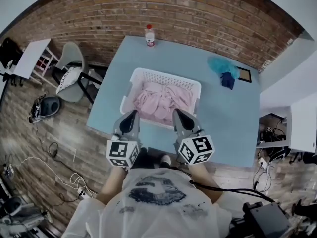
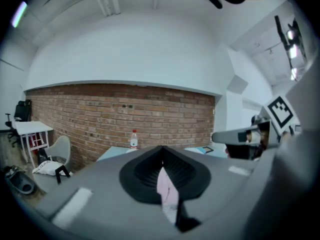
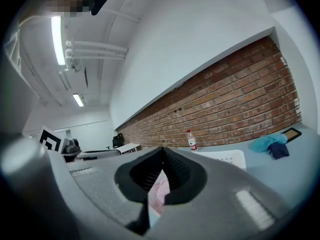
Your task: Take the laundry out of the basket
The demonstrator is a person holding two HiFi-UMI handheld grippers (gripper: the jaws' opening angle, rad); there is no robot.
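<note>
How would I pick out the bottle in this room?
Find the light blue table in front of the brick wall. At its far edge, beyond the white basket of pink laundry, stands a small bottle. It is the only upright thing there, clear with a red cap.

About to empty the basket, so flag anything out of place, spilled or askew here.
Nothing spilled or tipped. One oddity: a teal cloth and a dark blue cloth lie crumpled on the table at far right, outside the white basket holding the pink laundry. The bottle stands upright.
</note>
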